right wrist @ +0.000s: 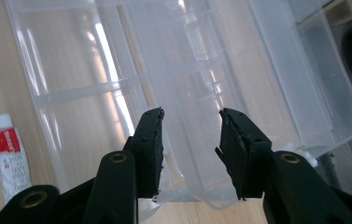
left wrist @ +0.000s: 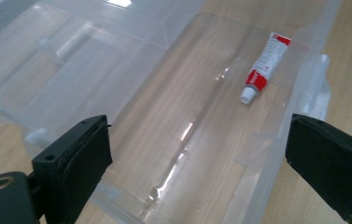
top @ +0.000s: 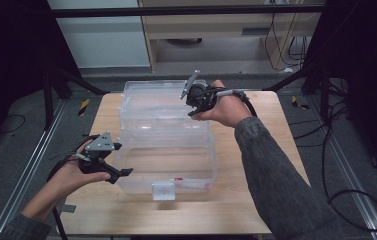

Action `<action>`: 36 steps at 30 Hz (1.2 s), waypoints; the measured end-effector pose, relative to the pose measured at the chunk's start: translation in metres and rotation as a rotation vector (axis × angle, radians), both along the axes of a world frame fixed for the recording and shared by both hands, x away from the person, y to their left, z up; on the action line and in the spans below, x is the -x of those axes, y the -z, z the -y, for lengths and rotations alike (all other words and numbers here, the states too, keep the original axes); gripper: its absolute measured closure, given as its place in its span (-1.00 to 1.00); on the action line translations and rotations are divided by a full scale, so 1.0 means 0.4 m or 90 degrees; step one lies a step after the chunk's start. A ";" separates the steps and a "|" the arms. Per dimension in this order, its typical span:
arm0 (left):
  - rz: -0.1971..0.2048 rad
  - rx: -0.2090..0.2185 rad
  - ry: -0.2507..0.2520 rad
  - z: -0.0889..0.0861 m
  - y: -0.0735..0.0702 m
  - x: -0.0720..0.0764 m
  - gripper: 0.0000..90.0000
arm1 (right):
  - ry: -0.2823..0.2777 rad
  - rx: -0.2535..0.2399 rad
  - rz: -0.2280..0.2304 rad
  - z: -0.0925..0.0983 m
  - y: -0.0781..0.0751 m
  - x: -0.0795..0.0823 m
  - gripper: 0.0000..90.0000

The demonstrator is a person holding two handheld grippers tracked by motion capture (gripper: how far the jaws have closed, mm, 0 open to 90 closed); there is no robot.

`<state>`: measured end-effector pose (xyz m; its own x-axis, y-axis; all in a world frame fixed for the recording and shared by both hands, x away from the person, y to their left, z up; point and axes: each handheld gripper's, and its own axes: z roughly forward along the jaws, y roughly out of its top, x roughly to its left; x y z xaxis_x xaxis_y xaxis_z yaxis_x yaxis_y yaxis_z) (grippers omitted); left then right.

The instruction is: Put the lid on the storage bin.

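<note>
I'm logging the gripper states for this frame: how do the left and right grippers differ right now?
The left gripper sits at the near left edge of the clear plastic storage box, jaws spread wide. The right gripper is over the box's far side, jaws open more narrowly, straddling a clear plastic edge. Both are black, hand-held, and hold nothing.

Overhead light fell evenly on the worktop point(top: 101, 200), while the surrounding room stayed dark, nearly black at both side edges of the high view. The high view was soft and low in detail. White glare streaks ran along the clear plastic container point(left wrist: 173, 135) in both gripper views. The jaws of the left hand-held gripper point(left wrist: 197, 158) appeared blurred at close range. Shadows on the worktop were faint.
</note>
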<state>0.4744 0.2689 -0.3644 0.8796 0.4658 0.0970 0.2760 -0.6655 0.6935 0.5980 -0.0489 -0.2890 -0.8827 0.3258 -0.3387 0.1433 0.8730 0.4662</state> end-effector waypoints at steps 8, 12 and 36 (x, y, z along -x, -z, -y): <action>-0.019 -0.030 0.035 0.013 0.006 0.003 -0.76 | -0.040 0.067 -0.021 -0.037 0.015 -0.031 0.41; -0.023 -0.046 0.052 0.023 0.006 0.005 -0.73 | -0.058 0.100 -0.027 -0.044 0.015 -0.037 0.47; -0.067 -0.148 0.123 0.056 0.037 0.023 -0.07 | -0.105 0.167 -0.027 -0.066 0.028 -0.031 0.80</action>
